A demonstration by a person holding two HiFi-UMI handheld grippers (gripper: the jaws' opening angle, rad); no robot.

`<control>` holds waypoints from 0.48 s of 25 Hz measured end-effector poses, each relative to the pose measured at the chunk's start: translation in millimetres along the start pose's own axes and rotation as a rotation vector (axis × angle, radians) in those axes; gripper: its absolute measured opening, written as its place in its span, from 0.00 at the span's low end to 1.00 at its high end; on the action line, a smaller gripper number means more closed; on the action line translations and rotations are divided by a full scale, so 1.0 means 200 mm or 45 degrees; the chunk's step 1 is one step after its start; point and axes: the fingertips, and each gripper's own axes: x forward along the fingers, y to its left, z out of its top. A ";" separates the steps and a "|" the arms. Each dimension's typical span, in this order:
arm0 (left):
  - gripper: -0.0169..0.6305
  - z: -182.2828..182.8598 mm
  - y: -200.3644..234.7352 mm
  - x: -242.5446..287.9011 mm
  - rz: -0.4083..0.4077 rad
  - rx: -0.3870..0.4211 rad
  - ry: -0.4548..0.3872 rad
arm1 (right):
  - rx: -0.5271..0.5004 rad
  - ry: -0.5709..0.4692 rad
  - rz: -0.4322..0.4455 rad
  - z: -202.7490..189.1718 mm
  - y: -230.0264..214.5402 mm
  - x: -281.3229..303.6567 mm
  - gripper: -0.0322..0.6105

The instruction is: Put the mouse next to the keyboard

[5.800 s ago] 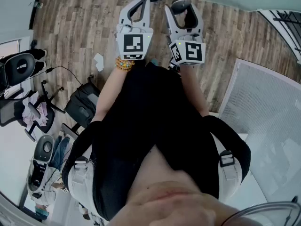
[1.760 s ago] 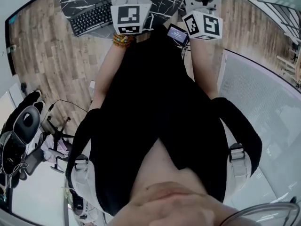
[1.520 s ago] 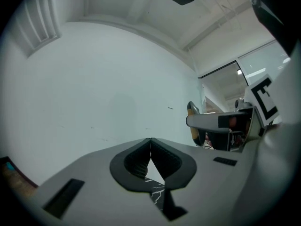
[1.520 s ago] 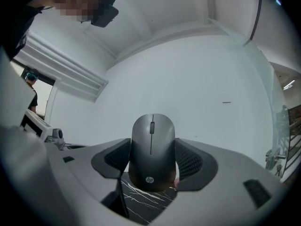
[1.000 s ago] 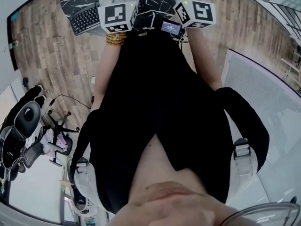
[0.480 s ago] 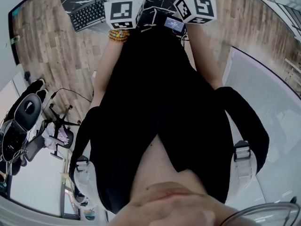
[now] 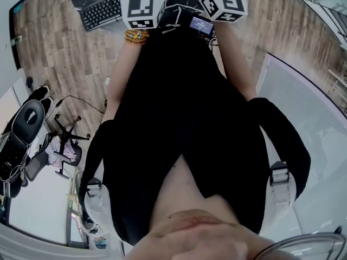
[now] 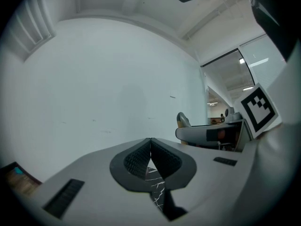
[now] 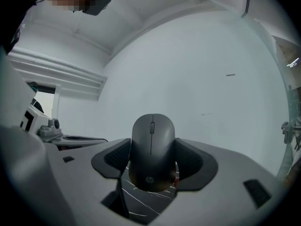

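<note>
While the left hand-held gripper (image 8: 150,142) sits closed, the right hand-held gripper (image 9: 152,161) clamps a matte dark-grey mouse (image 9: 152,140).

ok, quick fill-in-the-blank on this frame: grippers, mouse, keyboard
1. The right gripper is shut on the ____.
2. The left gripper has its jaws ____, with nothing between them.
3. In the head view, the keyboard lies nearer the ____ gripper.

Missing words: mouse; shut; left.
</note>
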 end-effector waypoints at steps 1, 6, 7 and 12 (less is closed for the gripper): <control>0.05 0.00 0.00 0.00 0.001 0.000 0.001 | 0.001 0.007 0.002 -0.01 0.00 0.00 0.50; 0.05 -0.02 0.01 -0.01 0.005 -0.005 0.016 | 0.019 0.049 -0.010 -0.09 -0.02 0.00 0.50; 0.05 -0.03 0.01 -0.01 0.005 -0.007 0.020 | 0.026 0.058 -0.016 -0.11 -0.03 0.01 0.50; 0.05 -0.05 0.01 0.00 0.001 -0.019 0.032 | 0.047 0.108 -0.028 -0.19 -0.06 0.00 0.50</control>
